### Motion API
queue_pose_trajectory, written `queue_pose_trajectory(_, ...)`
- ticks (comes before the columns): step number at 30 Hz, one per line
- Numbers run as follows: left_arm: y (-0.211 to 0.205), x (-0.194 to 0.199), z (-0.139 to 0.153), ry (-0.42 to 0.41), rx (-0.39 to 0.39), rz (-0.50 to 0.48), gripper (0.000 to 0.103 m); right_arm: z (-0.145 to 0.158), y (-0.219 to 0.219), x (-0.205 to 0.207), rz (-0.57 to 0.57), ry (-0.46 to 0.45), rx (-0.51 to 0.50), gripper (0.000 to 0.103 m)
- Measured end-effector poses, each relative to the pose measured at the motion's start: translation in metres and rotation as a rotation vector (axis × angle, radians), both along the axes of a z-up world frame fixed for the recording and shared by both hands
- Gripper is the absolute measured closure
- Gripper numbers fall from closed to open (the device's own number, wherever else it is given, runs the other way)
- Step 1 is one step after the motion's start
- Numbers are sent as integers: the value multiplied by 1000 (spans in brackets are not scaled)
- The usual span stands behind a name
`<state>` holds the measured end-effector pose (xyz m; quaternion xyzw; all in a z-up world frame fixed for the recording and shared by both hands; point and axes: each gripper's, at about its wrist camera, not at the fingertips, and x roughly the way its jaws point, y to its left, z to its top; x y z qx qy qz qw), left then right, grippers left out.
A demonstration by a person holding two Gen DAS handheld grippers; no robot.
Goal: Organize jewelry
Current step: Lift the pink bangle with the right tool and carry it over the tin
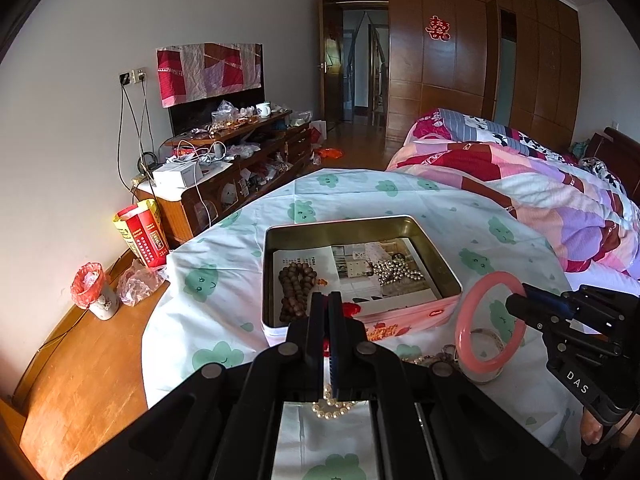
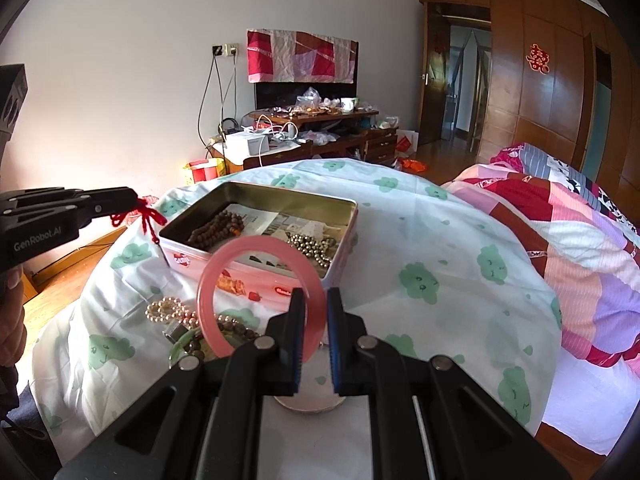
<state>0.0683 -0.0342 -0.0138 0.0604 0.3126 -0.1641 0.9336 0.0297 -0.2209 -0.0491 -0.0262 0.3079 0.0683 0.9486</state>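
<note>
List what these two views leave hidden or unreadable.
- Left wrist view: what the red cord carries; the left gripper covers it.
- Right wrist view: the round base under the pink bangle; the right gripper covers most of it.
- Both views: print on the paper lining the tin, too small.

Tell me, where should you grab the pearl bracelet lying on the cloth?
Take the pearl bracelet by its far-left arc of beads, coming from above with the tongs straddling the strand. That arc lies flat on the cloth with bare cloth around it; its near side runs into the brown beads and the pink bangle, so gripping there would probably catch them too.
</note>
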Motion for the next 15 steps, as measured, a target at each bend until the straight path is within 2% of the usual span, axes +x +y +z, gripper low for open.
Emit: queue_pose_trajectory(15,2,12,4,-7,4,21,103,0,0,7,3,2,-8,91)
